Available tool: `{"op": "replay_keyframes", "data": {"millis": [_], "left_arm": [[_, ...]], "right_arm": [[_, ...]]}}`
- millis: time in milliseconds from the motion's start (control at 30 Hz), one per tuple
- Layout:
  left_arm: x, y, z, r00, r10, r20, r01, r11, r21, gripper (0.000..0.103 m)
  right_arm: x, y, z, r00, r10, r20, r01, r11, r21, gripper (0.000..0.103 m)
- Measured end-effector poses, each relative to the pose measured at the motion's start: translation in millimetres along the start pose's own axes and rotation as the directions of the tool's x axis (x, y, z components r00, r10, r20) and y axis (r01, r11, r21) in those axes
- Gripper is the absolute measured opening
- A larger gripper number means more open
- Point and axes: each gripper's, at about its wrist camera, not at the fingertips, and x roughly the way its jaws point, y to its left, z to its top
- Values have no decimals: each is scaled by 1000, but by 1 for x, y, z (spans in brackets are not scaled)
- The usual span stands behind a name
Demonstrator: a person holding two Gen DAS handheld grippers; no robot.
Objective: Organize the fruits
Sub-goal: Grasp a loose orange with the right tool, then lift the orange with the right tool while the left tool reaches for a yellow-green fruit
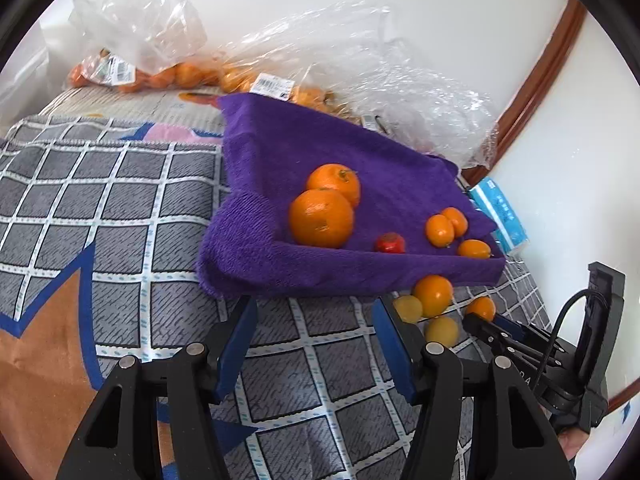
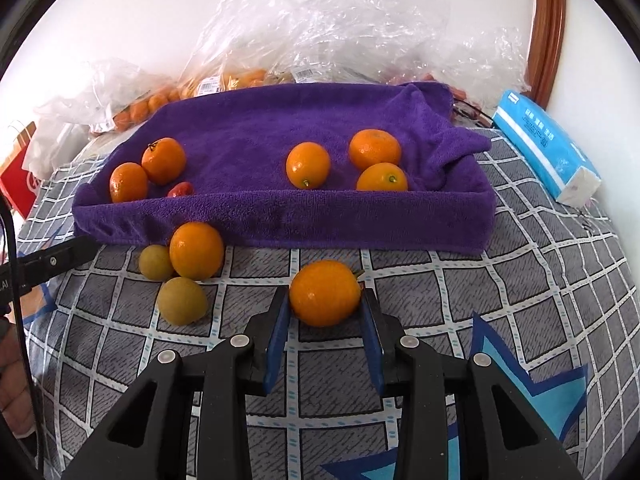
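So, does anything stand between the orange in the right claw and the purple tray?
Only the tray's near wall, which the fruit must go over. The right claw grips the orange just before it, and the checked cloth between them is bare.

The fruit inside the far plastic bags point(image 2: 256, 40) is seen only through crumpled film, so its number cannot be told, and the labels point(image 1: 268, 85) on the bags are too small to read. In the right wrist view the near wall of the purple tray point(image 2: 288, 220) hides the lower part of the small red fruit point(image 2: 181, 189). The red box point(image 2: 18, 184) at the far left is cut by the picture's edge. The print on the blue tissue pack point(image 2: 544, 148) cannot be read.
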Motion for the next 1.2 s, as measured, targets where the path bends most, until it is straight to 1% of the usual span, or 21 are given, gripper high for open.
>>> {"op": "replay_keyframes", "data": {"millis": [67, 133, 167, 233, 300, 367, 400, 467, 500, 533, 600, 667, 767, 833, 900, 967, 1033, 1100, 1133, 1200], "left_arm": [[-3, -6, -1, 1000, -24, 12, 23, 999, 26, 57], [-4, -17, -2, 999, -53, -1, 53, 997, 54, 55], [-3, -22, -2, 998, -57, -11, 58, 996, 62, 54], [2, -38, -2, 996, -71, -49, 75, 994, 80, 51], [10, -53, -4, 996, -60, -65, 68, 991, 116, 50], [18, -63, -6, 997, -31, -65, 40, 988, 152, 48], [25, -68, -7, 997, -12, -77, 25, 986, 167, 43], [33, -71, -8, 995, -10, -103, 27, 986, 165, 40], [33, -72, -7, 996, -14, -91, 28, 987, 157, 40], [35, -72, -6, 996, 1, -90, 13, 988, 155, 39], [40, -72, -5, 993, 20, -115, -1, 987, 162, 23], [41, -72, -5, 993, 25, -112, -5, 985, 170, 23], [33, -70, -7, 994, 59, -97, -41, 984, 174, 23], [20, -65, -9, 993, 93, -78, -79, 983, 166, 23], [12, -58, -12, 983, 169, -73, -155, 973, 170, 23], [12, -54, -14, 971, 225, -75, -208, 960, 189, 23], [17, -50, -15, 967, 240, -86, -218, 953, 212, 26], [21, -49, -13, 969, 241, -59, -223, 951, 216, 31], [23, -50, -13, 968, 247, -43, -232, 947, 220, 31], [26, -53, -12, 960, 280, -26, -267, 935, 235, 25]], "right_arm": [[-3, -5, 0, 999, 37, -14, -37, 999, 28, 34], [-9, -10, 0, 998, 60, -1, -60, 997, 43, 34], [-13, -12, -2, 999, 36, 24, -36, 999, 31, 34], [-21, -13, -5, 996, -46, 75, 47, 999, -11, 34], [-25, -16, -9, 993, -68, 97, 71, 997, -27, 34], [-27, -22, -14, 993, -58, 107, 60, 998, -20, 34], [-28, -24, -14, 993, -50, 106, 52, 999, -15, 34], [-32, -30, -15, 992, -12, 128, 12, 1000, 3, 34], [-33, -31, -16, 991, 6, 133, -7, 1000, 8, 34], [-32, -33, -16, 991, 28, 131, -30, 999, 11, 34], [-31, -36, -15, 991, 47, 122, -50, 999, 20, 34], [-30, -36, -14, 991, 58, 121, -62, 998, 27, 34], [-33, -38, -15, 987, 78, 139, -85, 996, 41, 34], [-34, -41, -15, 986, 85, 143, -94, 994, 54, 34], [-33, -43, -15, 987, 84, 140, -94, 993, 65, 34], [-33, -42, -15, 987, 85, 139, -94, 993, 66, 34], [-32, -41, -15, 987, 87, 138, -96, 994, 59, 34], [-32, -40, -15, 987, 93, 134, -101, 994, 51, 34], [-31, -40, -15, 987, 93, 132, -100, 994, 50, 34], [-30, -41, -15, 987, 95, 131, -103, 993, 57, 34]]}}
